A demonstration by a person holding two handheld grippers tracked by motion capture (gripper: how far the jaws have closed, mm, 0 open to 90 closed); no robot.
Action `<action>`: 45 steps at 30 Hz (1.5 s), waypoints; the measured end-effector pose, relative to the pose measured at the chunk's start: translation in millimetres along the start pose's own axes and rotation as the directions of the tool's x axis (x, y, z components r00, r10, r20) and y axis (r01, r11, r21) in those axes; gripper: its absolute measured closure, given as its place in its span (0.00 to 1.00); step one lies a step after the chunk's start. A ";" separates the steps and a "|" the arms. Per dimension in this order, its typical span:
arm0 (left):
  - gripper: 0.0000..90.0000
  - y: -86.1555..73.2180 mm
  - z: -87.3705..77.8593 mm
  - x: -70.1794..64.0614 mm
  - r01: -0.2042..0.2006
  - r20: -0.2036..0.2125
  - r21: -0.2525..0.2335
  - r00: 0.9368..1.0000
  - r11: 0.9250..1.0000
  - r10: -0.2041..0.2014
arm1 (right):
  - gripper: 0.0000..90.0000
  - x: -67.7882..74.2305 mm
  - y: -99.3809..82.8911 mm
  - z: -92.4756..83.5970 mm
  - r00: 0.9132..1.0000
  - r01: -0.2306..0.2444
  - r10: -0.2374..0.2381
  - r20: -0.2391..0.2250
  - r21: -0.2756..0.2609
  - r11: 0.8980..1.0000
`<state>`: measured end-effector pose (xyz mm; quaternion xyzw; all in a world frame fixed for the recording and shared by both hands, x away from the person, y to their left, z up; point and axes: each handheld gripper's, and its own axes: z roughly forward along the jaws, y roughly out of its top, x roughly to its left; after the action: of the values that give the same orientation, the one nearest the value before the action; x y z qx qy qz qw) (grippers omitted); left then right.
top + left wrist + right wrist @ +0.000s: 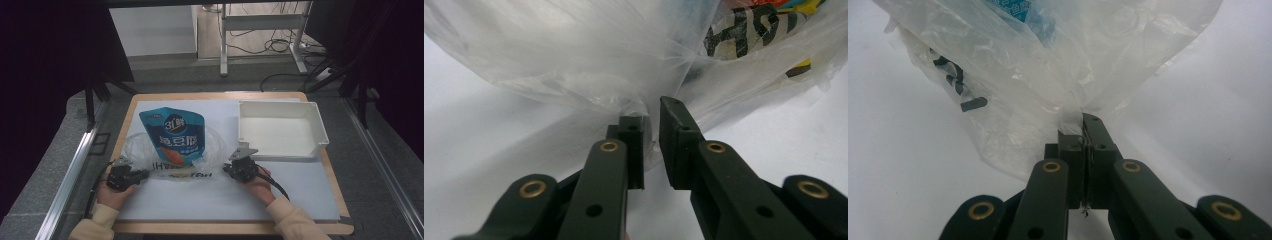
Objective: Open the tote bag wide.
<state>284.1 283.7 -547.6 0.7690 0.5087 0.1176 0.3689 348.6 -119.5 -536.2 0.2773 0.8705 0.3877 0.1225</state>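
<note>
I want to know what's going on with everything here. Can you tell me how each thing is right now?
Clear plastic bag: lying on the table, crumpled, blue pouch partly inside.
Blue pouch: lying flat, sealed as far as can be seen.
White tray: empty, upright.
Left tool: jaws slightly apart, bag's edge between them.
Right tool: jaws shut on the bag's edge.

On my screen both of the person's forearms wear pale cream sleeves with ribbed cuffs. The left gripper (121, 176) and right gripper (242, 169) are compact black units, each trailing a black cable, and I can see a grey three-cornered plate on top of each. Up close, their jaws are matte black bars with flat rectangular pads, brass-ringed pivot holes along the links and small dark screw holes near the tips.
</note>
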 end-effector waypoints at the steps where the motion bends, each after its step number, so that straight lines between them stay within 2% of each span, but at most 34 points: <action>1: 0.88 -0.1 -0.3 -0.1 -0.002 -0.002 -0.001 1.000 1.000 0.002 | 0.97 0.0 0.0 0.0 1.000 0.001 -0.001 0.001 0.000 1.000; 4: 0.83 -0.7 -1.0 -0.4 -0.003 -0.004 -0.005 1.000 1.000 0.003 | 0.96 0.3 -0.1 -0.1 1.000 0.005 -0.005 0.004 0.000 1.000; 7: 0.79 -2.7 -2.4 1.5 0.018 -0.003 -0.020 1.000 1.000 -0.018 | 0.95 0.4 0.0 -0.2 1.000 0.006 -0.006 0.005 0.000 1.000; 8: 0.70 -3.3 -3.7 2.0 0.021 -0.010 -0.029 1.000 0.999 -0.022 | 0.95 0.8 0.0 -0.2 1.000 0.006 -0.006 0.005 0.000 1.000; 9: 0.67 -3.9 -7.6 2.8 0.024 -0.019 -0.053 1.000 0.998 -0.025 | 0.95 0.8 0.0 -0.2 1.000 0.006 -0.006 0.005 0.000 1.000; 10: 0.62 -3.9 -7.6 2.8 0.024 -0.019 -0.053 1.000 0.998 -0.025 | 0.95 0.8 0.0 -0.2 1.000 0.007 -0.007 0.005 0.000 1.000; 11: 0.62 -4.1 -9.8 2.5 0.028 -0.019 -0.060 0.999 0.998 -0.029 | 0.95 0.8 0.0 -0.2 1.000 0.007 -0.007 0.005 0.000 1.000; 12: 0.51 -4.5 -12.0 2.1 0.028 -0.019 -0.066 0.999 0.997 -0.029 | 0.95 0.8 -0.1 -0.2 1.000 0.006 -0.006 0.005 0.000 1.000; 13: 0.47 -5.3 -14.3 1.1 0.027 -0.020 -0.072 0.999 0.997 -0.029 | 0.95 0.8 -0.1 -0.2 1.000 0.007 -0.007 0.005 -0.001 1.000; 14: 0.47 -6.1 -16.8 -0.1 0.022 -0.022 -0.078 0.999 0.997 -0.023 | 0.95 0.8 -0.1 -0.2 1.000 0.007 -0.007 0.005 -0.001 1.000; 18: 0.34 -9.6 -29.3 -1.6 0.026 0.002 -0.109 1.000 0.994 -0.026 | 0.94 0.9 -0.1 -0.3 1.000 0.007 -0.007 0.006 -0.001 1.000; 22: 0.26 -13.0 -43.5 -2.6 0.034 0.021 -0.144 0.999 0.989 -0.031 | 0.94 1.0 -0.1 -0.3 1.000 0.008 -0.008 0.007 -0.001 1.000; 25: 0.24 -11.4 -55.7 -2.4 0.040 0.035 -0.167 0.999 0.985 -0.034 | 0.94 1.0 -0.1 -0.2 1.000 0.008 -0.008 0.007 -0.001 1.000; 30: 0.23 6.2 -77.8 0.9 0.057 0.028 -0.239 0.998 0.969 -0.052 | 0.94 1.0 0.0 -0.1 1.000 0.008 -0.008 0.007 -0.001 1.000; 32: 0.25 16.3 -84.7 2.6 0.053 0.015 -0.247 0.999 0.968 -0.051 | 0.94 1.2 0.0 -0.1 1.000 0.009 -0.009 0.007 0.000 1.000; 36: 0.28 39.4 -94.3 6.6 0.020 0.002 -0.273 1.000 0.962 -0.020 | 0.94 1.2 0.0 -0.1 1.000 0.010 -0.010 0.006 0.000 1.000; 42: 0.32 75.4 -93.7 15.5 0.008 0.007 -0.299 1.000 0.954 -0.006 | 0.93 1.3 0.1 0.0 1.000 0.009 -0.009 0.006 0.001 1.000; 45: 0.35 89.2 -90.1 19.7 0.001 0.008 -0.302 1.000 0.953 0.001 | 0.93 1.3 0.1 0.1 1.000 0.011 -0.011 0.007 -0.001 1.000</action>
<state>305.0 322.4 -427.1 0.7042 0.4831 0.1907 0.4841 347.7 -118.6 -536.2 0.2736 0.8715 0.3864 0.1277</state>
